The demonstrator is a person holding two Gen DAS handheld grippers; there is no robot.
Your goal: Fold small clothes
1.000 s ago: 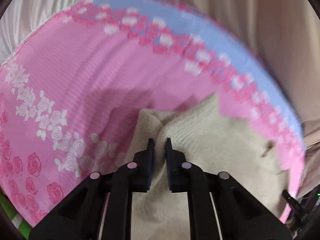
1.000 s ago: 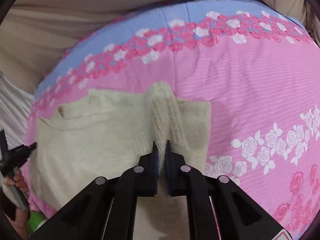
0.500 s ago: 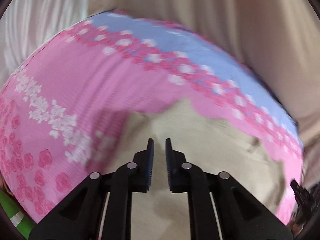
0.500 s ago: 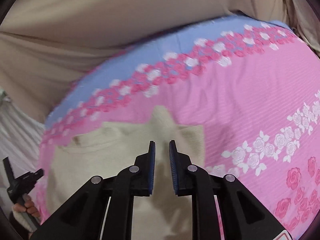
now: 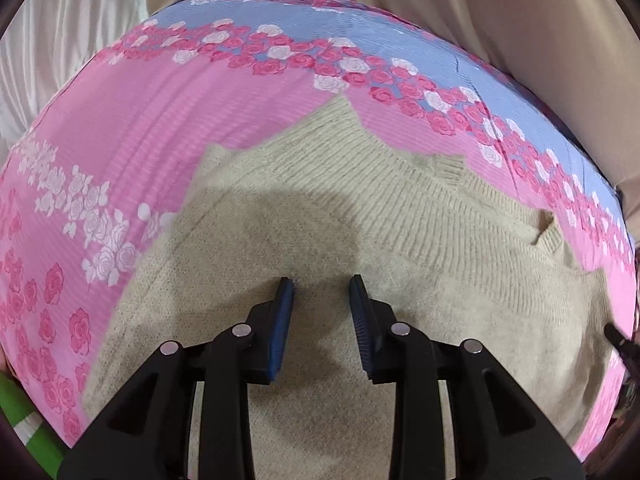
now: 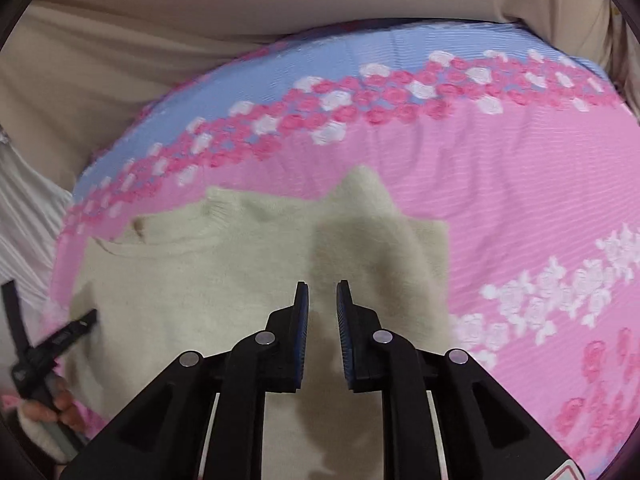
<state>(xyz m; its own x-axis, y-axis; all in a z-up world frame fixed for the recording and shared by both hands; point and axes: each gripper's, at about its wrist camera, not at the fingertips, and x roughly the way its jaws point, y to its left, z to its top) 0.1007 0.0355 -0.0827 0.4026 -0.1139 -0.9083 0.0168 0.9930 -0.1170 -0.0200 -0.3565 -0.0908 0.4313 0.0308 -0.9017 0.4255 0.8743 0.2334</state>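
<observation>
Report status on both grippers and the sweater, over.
Left gripper jaws just opened, empty above the knit. Right gripper open, empty. Cream sweater down on the pink floral sheet, a flap folded over. Nothing in the way.

No text, brand or number can be read anywhere. A sticker with a red edge shows at the bottom right of the right wrist view, on the gripper's body, but it is cut off and illegible.
</observation>
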